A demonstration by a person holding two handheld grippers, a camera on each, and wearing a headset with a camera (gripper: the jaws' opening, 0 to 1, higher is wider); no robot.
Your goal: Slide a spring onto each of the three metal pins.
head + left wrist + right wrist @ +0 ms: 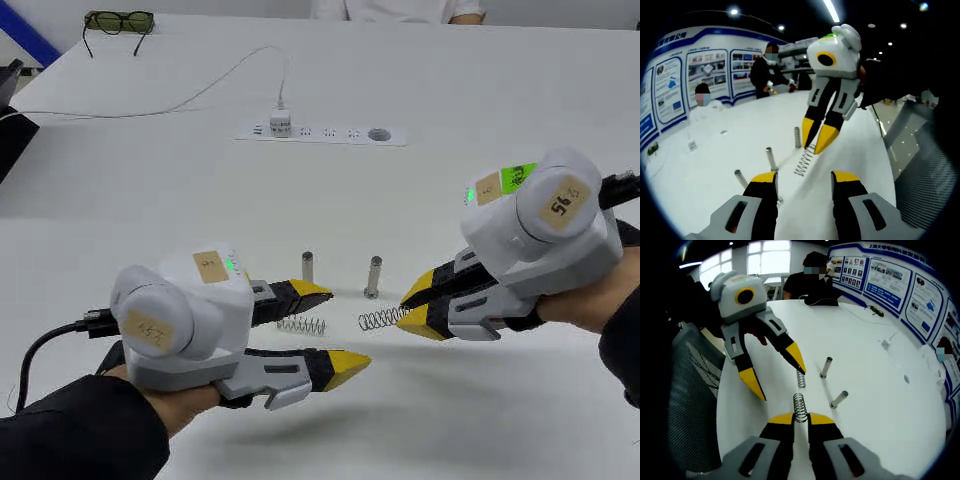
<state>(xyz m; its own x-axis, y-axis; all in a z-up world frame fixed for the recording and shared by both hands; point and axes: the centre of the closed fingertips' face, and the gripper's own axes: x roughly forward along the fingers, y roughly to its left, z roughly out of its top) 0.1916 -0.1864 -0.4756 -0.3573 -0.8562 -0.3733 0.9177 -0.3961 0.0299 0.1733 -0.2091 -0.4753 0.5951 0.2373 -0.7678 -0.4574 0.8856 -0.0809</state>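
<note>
The right gripper (404, 312) has its yellow-tipped jaws pressed together on one end of a thin coiled steel spring (382, 318). The spring sticks out low over the white tabletop (150, 200) towards the left gripper (332, 326); whether it touches the top I cannot tell. The left gripper's jaws are spread wide and hold nothing. A second coiled steel spring (301, 324) lies flat on the table between them, close to the far jaw. A short grey metal pin (307, 266) stands upright just beyond this loose spring, and a second grey metal pin (375, 276) stands just beyond the held one; both are bare. Further back lie a white power strip (320, 133) with a white cable (200, 92) plugged in, and dark-framed glasses (118, 22) near the far edge
</note>
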